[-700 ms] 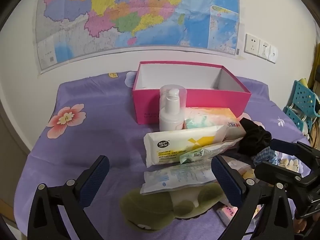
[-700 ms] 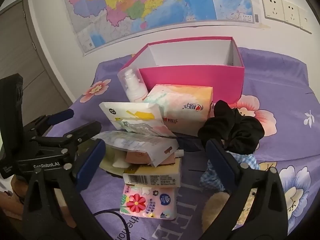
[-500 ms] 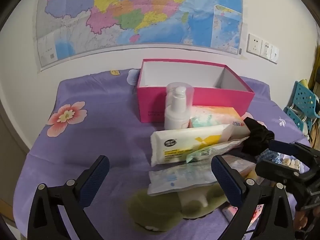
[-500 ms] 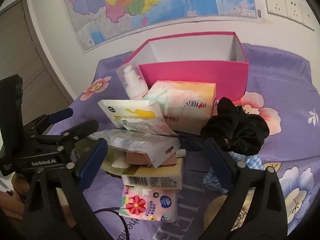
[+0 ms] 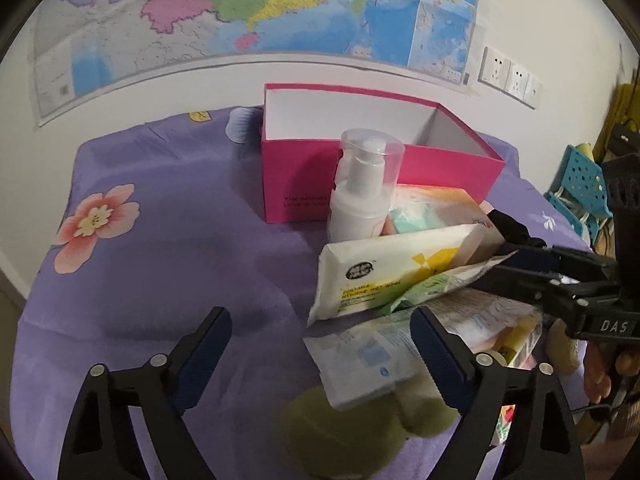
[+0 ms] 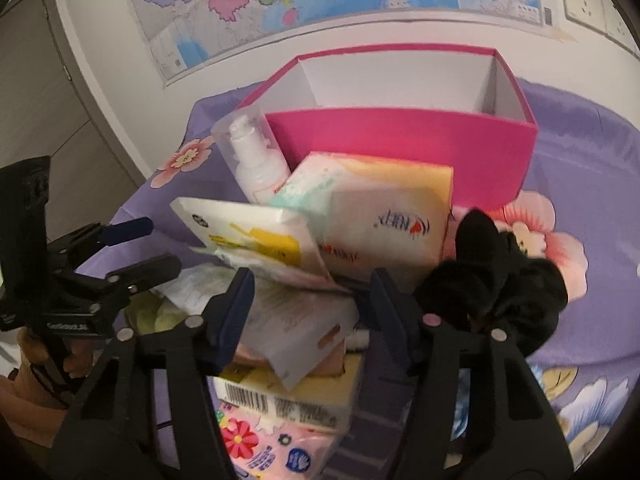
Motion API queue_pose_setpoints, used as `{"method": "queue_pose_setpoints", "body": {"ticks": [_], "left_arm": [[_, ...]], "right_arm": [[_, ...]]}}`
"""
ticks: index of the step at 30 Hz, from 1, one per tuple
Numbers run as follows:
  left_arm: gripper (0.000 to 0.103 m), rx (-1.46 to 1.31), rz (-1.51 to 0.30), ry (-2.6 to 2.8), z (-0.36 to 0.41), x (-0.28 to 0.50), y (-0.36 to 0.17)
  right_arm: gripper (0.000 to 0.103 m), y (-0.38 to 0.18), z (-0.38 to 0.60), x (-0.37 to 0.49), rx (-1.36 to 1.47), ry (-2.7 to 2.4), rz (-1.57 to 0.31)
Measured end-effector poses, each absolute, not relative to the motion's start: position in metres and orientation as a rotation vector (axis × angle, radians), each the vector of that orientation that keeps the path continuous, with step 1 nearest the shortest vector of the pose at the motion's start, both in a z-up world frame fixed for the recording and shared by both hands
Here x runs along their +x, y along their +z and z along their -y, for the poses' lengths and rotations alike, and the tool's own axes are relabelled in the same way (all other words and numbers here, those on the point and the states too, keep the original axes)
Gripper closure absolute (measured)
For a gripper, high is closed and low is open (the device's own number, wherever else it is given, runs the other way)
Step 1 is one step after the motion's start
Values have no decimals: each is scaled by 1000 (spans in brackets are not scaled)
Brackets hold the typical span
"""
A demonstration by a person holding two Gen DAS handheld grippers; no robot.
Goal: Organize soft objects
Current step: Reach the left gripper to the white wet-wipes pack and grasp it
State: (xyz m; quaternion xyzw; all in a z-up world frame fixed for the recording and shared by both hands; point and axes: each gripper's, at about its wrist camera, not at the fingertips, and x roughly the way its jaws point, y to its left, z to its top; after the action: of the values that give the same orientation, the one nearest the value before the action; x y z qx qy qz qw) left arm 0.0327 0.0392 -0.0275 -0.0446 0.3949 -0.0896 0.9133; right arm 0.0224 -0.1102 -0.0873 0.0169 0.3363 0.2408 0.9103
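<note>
Both tongs, the left gripper [image 5: 320, 338] and right gripper [image 6: 310, 302], hover unclenched over heaped wipe packets [image 5: 394, 270] (pink box [image 6: 400, 136] behind, apparently empty), seemingly choosing a first pick.

A soft green plush toy [image 5: 352, 428] lies flat under crinkly packs. A fluffy black cloth scrunchie [image 6: 504, 284] sits beside the open pink cardboard box [image 6: 404, 136].

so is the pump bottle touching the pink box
Cannot tell. In the left wrist view the pump bottle overlaps the pink box, standing in front of its wall; in the right wrist view it stands beside the corner, with no contact or gap plainly visible.
</note>
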Motion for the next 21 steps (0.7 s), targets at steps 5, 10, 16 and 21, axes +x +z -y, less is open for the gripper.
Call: {"method": "queue_pose_setpoints", "body": {"ticks": [5,10,16,21], "left_arm": [[18,-68,-820,-214,-51,44,-22],[39,-88,-861,-259,-57,56,-26],[66,-110,-907,-343,-55,67,-41],[72,-115,-910,-375,-48,67,-40]], "right_arm": [[44,-69,124,28,77,524,-624],[63,-71,114,44,52,557,-657],[79,-85,100,51,6,611,-694],[86,-85,98,52,-8,620,-683]]}}
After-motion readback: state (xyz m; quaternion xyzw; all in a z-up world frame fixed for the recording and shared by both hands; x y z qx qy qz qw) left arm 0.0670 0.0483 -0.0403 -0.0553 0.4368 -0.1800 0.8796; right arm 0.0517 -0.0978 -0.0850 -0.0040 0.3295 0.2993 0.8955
